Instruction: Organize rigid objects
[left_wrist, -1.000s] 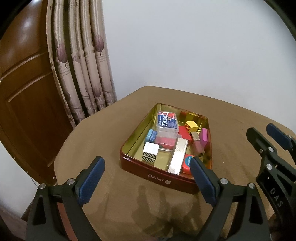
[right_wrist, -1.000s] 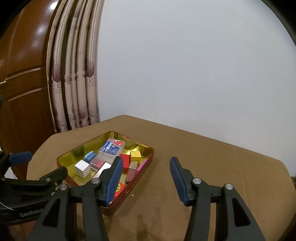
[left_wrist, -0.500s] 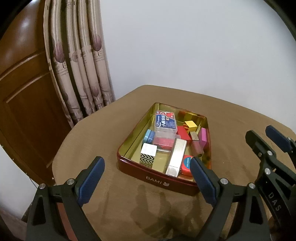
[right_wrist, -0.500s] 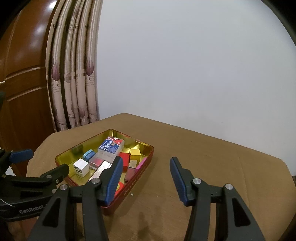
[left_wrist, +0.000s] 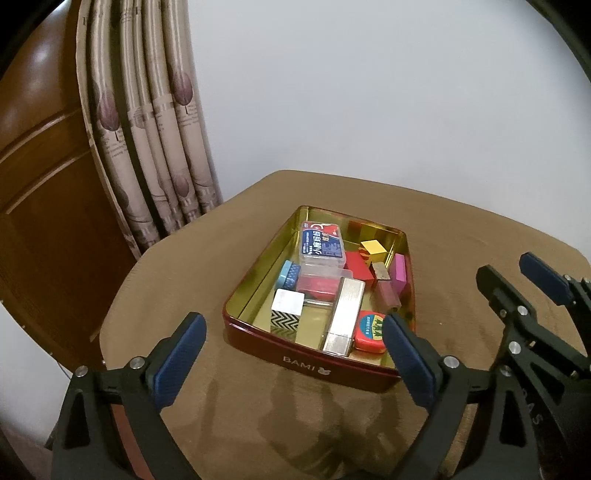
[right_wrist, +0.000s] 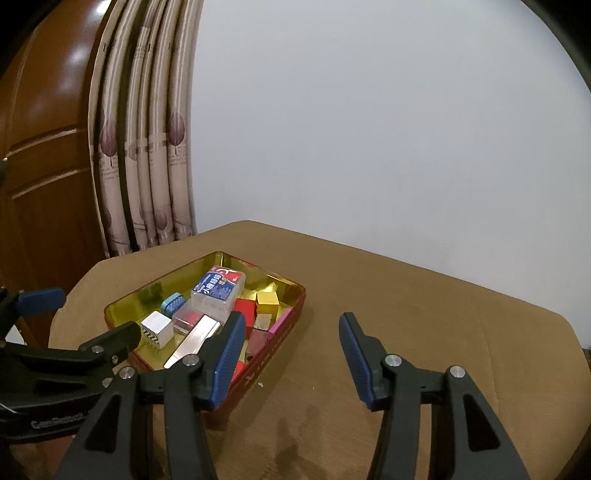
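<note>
A red BAMI tin (left_wrist: 314, 363) with a gold inside stands on the brown table; it also shows in the right wrist view (right_wrist: 291, 325). It holds several small things: a blue-labelled clear box (left_wrist: 322, 246), a silver bar (left_wrist: 345, 317), a zigzag white cube (left_wrist: 287, 312), a yellow cube (left_wrist: 373, 251), and a red round tin (left_wrist: 371, 330). My left gripper (left_wrist: 295, 365) is open and empty, in front of the tin's near wall. My right gripper (right_wrist: 291, 358) is open and empty, to the tin's right.
The brown table (right_wrist: 424, 314) is small, with rounded edges close on all sides. A curtain (left_wrist: 147, 129) and a wooden door (left_wrist: 37, 184) stand at the left. A white wall is behind.
Both grippers have drawn back and up a little, so the tin sits slightly farther off. Both stay open.
</note>
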